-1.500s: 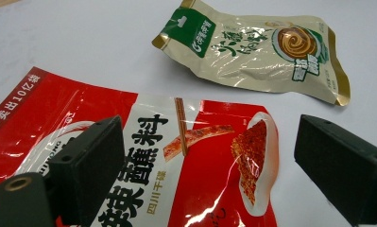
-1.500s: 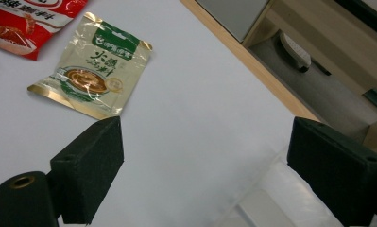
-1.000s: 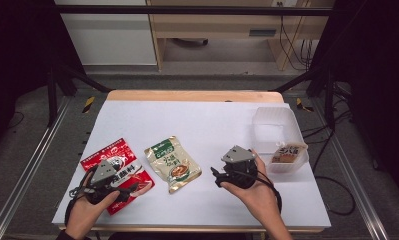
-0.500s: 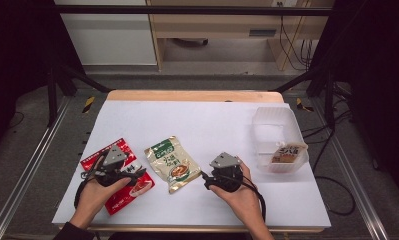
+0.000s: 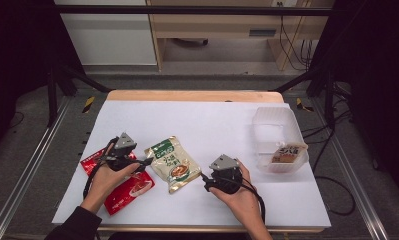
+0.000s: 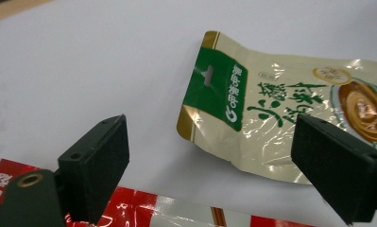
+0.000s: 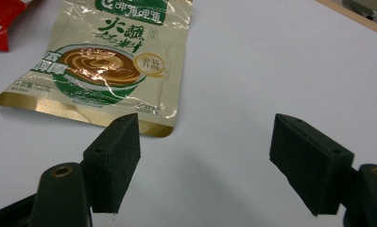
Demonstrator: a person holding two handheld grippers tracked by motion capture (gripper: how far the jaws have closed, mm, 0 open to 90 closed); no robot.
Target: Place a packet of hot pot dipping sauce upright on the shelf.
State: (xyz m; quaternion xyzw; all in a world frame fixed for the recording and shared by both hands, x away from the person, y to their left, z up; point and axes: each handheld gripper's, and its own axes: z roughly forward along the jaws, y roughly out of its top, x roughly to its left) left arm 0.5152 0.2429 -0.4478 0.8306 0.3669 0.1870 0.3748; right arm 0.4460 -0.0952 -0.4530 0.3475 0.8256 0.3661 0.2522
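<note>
A cream and gold sauce pouch [image 5: 173, 164] with a green label lies flat on the white table, left of centre. My left gripper [image 5: 146, 162] is at the pouch's left edge, open, its jaws pointing right. In the left gripper view the jaws of that gripper [image 6: 219, 161] stand wide apart before the pouch's [image 6: 271, 109] green header. My right gripper [image 5: 207, 180] sits just right of the pouch's lower corner, open and empty. In the right gripper view, the right gripper [image 7: 209, 158] has its left jaw close to the pouch's [image 7: 101, 61] gold bottom edge.
A red snack pouch [image 5: 122, 187] lies under the left hand, near the table's front left; it shows too as the red pouch [image 6: 176, 213] and the red corner [image 7: 2, 19]. A clear plastic box [image 5: 277, 125] at the right holds a brown packet [image 5: 287, 152].
The left gripper has moved up and right, off the red pouch to the cream pouch's left edge. The right gripper has moved left, away from the box, to the pouch's right side.
</note>
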